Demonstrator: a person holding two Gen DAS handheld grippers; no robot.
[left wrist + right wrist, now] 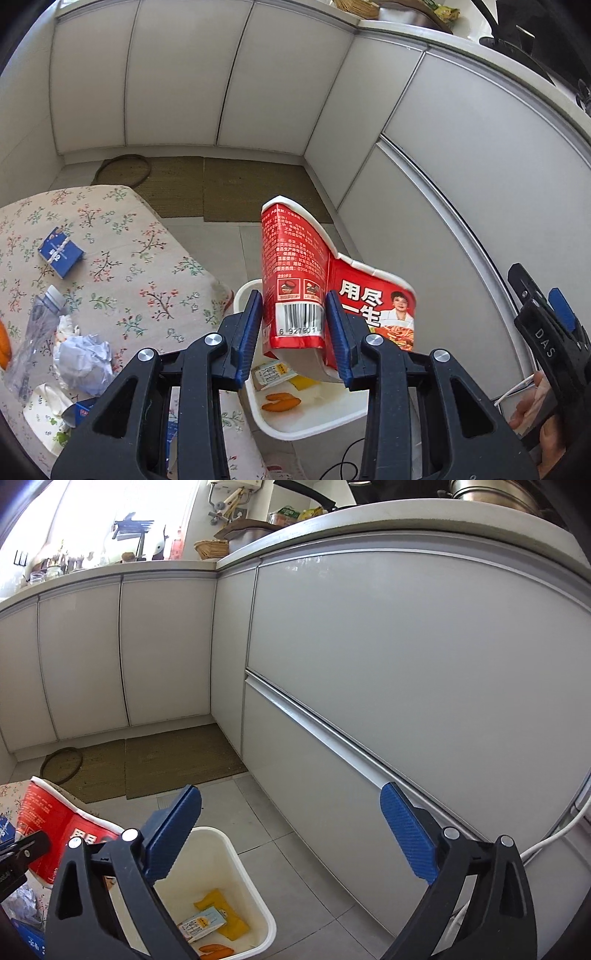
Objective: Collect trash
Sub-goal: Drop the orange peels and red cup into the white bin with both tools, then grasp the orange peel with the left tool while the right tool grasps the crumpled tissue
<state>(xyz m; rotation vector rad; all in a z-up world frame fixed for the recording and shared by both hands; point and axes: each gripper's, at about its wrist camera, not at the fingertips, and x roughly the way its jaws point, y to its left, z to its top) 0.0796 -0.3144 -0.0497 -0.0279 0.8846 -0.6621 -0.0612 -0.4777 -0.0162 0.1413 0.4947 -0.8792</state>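
The cup (295, 280) sits between the left hand-held gripper (293, 328) fingers, above the bin (314, 424). Left of it, the table (147, 258) carries a bottle (33, 332), crumpled paper (83, 363) and a box (59, 253). Cabinets (221, 81) stand ahead.

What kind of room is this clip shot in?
Most likely a home kitchen: white base cabinets run under a countertop holding a steel pot and utensils, with a wall-mounted water heater above.

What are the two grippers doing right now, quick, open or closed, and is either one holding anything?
Left gripper: closed on the flattened red noodle cup, over the white bin.
Right gripper: open, holding nothing.
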